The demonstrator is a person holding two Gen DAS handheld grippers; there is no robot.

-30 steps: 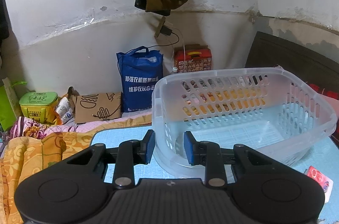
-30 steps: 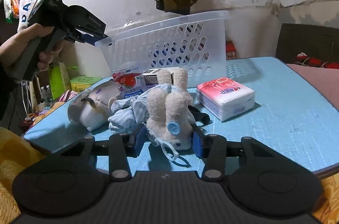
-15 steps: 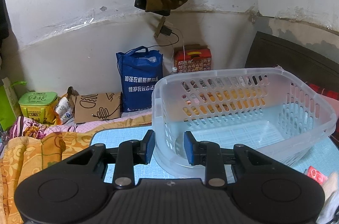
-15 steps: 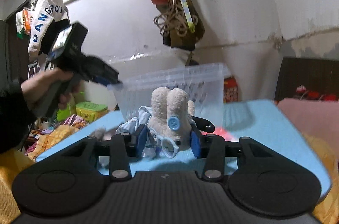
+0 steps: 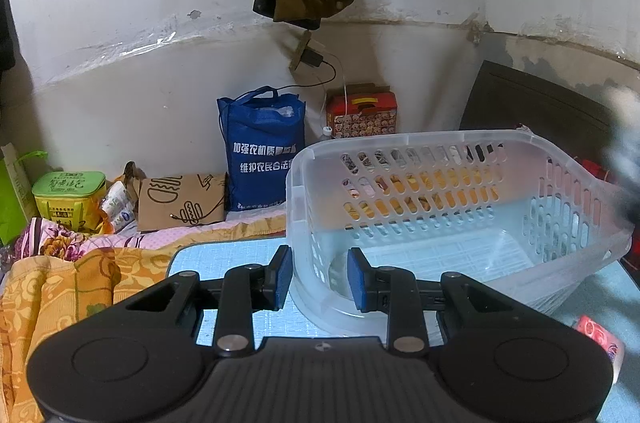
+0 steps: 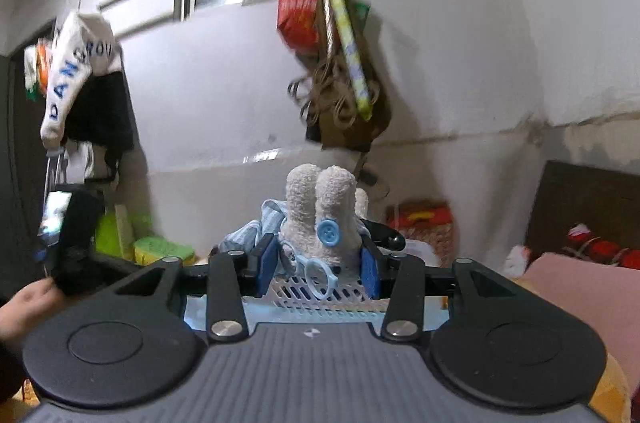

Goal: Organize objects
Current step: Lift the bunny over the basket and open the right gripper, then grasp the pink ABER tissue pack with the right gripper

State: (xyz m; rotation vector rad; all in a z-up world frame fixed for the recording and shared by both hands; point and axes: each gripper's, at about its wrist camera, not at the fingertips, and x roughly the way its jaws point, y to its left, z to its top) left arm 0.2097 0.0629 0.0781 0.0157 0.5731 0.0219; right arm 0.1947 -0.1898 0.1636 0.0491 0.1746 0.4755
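Observation:
A clear plastic basket (image 5: 460,207) stands tilted on the blue table (image 5: 224,255); its near wall sits between the blue pads of my left gripper (image 5: 318,277), which grips its rim. My right gripper (image 6: 318,265) is shut on a cream plush rabbit (image 6: 320,219) with a blue button, blue glasses and striped blue cloth. It holds the rabbit in the air above the basket's perforated wall (image 6: 320,293). The rabbit shows as a pale blur at the right edge of the left wrist view (image 5: 624,127).
A pink tissue pack (image 5: 600,337) lies on the table right of the basket. Behind the table stand a blue bag (image 5: 262,151), a red box (image 5: 362,115), a brown paper bag (image 5: 180,199) and a green tin (image 5: 68,195). An orange blanket (image 5: 60,287) lies left. Bags hang on the wall (image 6: 340,83).
My right gripper has lifted the plush rabbit off the table and carried it up over the basket. My left gripper and the basket have stayed in place.

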